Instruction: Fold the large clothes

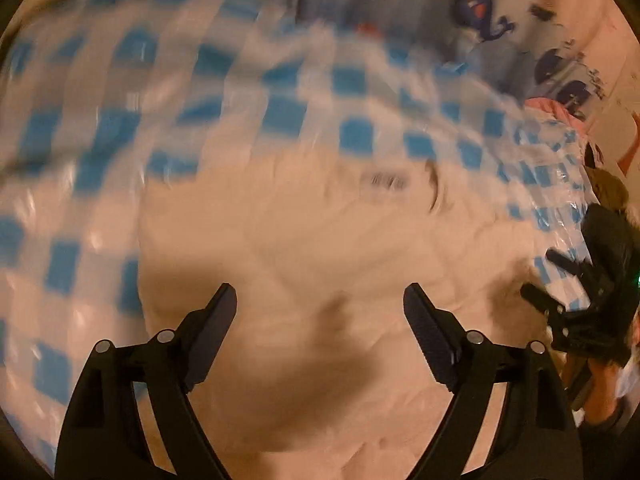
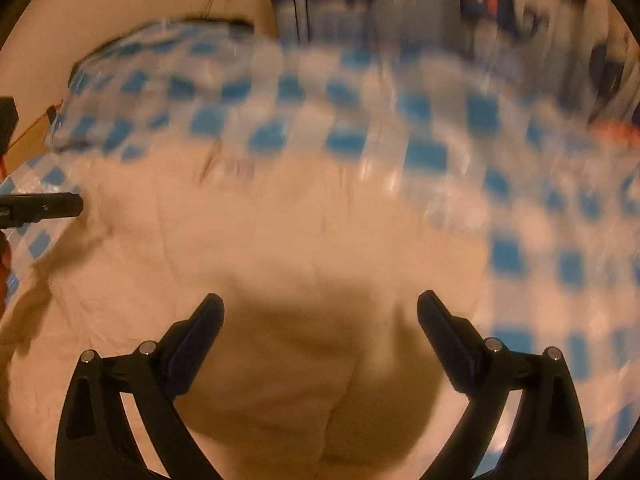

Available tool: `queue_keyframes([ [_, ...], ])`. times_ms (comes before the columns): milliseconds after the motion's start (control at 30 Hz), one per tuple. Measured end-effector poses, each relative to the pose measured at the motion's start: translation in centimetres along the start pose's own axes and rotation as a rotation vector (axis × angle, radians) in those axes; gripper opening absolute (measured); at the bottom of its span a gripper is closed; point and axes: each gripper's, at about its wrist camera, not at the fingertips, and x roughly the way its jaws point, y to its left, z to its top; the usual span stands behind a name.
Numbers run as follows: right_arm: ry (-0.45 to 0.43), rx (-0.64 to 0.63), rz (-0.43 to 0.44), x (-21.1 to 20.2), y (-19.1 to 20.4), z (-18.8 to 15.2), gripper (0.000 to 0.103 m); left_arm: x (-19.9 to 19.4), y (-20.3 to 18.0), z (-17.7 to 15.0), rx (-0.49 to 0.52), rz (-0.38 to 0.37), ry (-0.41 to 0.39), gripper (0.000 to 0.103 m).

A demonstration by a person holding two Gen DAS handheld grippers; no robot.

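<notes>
A large pale cream garment (image 1: pixel 320 248) lies spread on a blue-and-white checked cover (image 1: pixel 120 120); its collar with a label (image 1: pixel 400 180) points to the far side. My left gripper (image 1: pixel 320 300) is open and empty just above the cloth. My right gripper (image 2: pixel 320 308) is open and empty above the same garment (image 2: pixel 260 240). The right gripper also shows at the right edge of the left wrist view (image 1: pixel 552 276), open. A finger of the left gripper (image 2: pixel 48 206) shows at the left edge of the right wrist view. Both views are blurred.
The checked cover (image 2: pixel 520 200) surrounds the garment. Behind it hangs a pale fabric with dark blue whale prints (image 1: pixel 480 12). A pink item (image 1: pixel 548 106) lies at the far right of the cover. A bare wall (image 2: pixel 120 0) stands at the back left.
</notes>
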Motion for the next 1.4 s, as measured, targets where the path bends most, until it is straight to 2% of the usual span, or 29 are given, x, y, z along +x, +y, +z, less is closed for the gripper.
queue_keyframes([
  [67, 0.041, 0.032, 0.016, 1.8, -0.3, 1.6, 0.093, 0.8, 0.5, 1.0, -0.020, 0.022, -0.002, 0.084],
  [100, 0.077, 0.047, 0.013, 3.3, -0.6, 1.8, 0.093, 2.5, 1.3, 1.4, -0.056, 0.020, 0.036, 0.084],
  [167, 0.190, 0.045, -0.053, 7.7, -1.2, 1.3, 0.096, 6.4, 2.8, 1.0, -0.109, 0.031, 0.128, 0.084],
  [200, 0.244, 0.085, -0.009, 10.1, -1.9, 0.4, 0.096, 8.7, 3.5, 0.2, -0.113, 0.037, 0.167, 0.084],
  [233, 0.261, 0.139, 0.022, 11.3, -2.5, -0.2, 0.096, 9.9, 3.4, -0.4, -0.091, 0.057, 0.161, 0.084],
  [333, 0.297, 0.088, -0.031, 11.1, -1.7, 0.1, 0.096, 9.7, 1.8, -0.1, -0.051, 0.138, 0.182, 0.084],
  [400, 0.299, 0.075, 0.019, 8.8, -2.1, 0.6, 0.096, 7.0, 1.4, -0.1, -0.054, 0.105, 0.183, 0.083],
  [433, 0.267, 0.090, 0.087, 5.8, -3.0, 0.4, 0.096, 4.9, 1.4, -0.5, -0.050, 0.071, 0.169, 0.083],
  [500, 0.221, 0.103, 0.178, 0.1, -5.1, -1.2, 0.096, -1.7, 2.3, -3.0, -0.030, 0.001, 0.111, 0.084],
  [600, 0.236, 0.205, 0.355, -8.0, -9.6, -7.3, 0.096, -9.2, 5.4, -8.8, -0.042, -0.052, 0.088, 0.090],
  [667, 0.284, 0.301, 0.439, -11.5, -11.6, -12.9, 0.096, -12.7, 8.6, -14.5, -0.105, -0.084, 0.141, 0.090],
  [767, 0.335, 0.439, 0.500, -16.1, -12.8, -21.7, 0.096, -14.9, 12.2, -21.4, -0.198, -0.111, 0.196, 0.090],
  [833, 0.358, 0.532, 0.553, -17.5, -12.8, -25.7, 0.096, -15.5, 13.8, -25.6, -0.279, -0.162, 0.236, 0.090],
  [900, 0.355, 0.581, 0.601, -18.1, -12.3, -28.3, 0.096, -15.8, 14.4, -28.6, -0.344, -0.200, 0.237, 0.090],
  [1000, 0.321, 0.601, 0.629, -19.5, -10.9, -30.0, 0.096, -16.2, 14.9, -30.9, -0.419, -0.257, 0.215, 0.090],
  [1100, 0.310, 0.634, 0.731, -20.2, -9.8, -30.2, 0.096, -17.0, 15.2, -31.8, -0.524, -0.367, 0.181, 0.091],
  [1167, 0.308, 0.609, 0.748, -20.7, -8.7, -30.1, 0.096, -17.7, 15.0, -32.2, -0.554, -0.454, 0.170, 0.091],
  [1200, 0.317, 0.593, 0.724, -20.8, -8.3, -30.2, 0.096, -17.8, 14.7, -32.3, -0.552, -0.461, 0.173, 0.091],
  [1300, 0.320, 0.614, 0.713, -20.8, -8.3, -30.5, 0.096, -19.8, 15.1, -33.1, -0.537, -0.345, 0.117, 0.091],
  [1400, 0.339, 0.627, 0.712, -20.3, -8.2, -30.9, 0.096, -20.9, 17.1, -34.1, -0.584, -0.309, 0.077, 0.091],
])
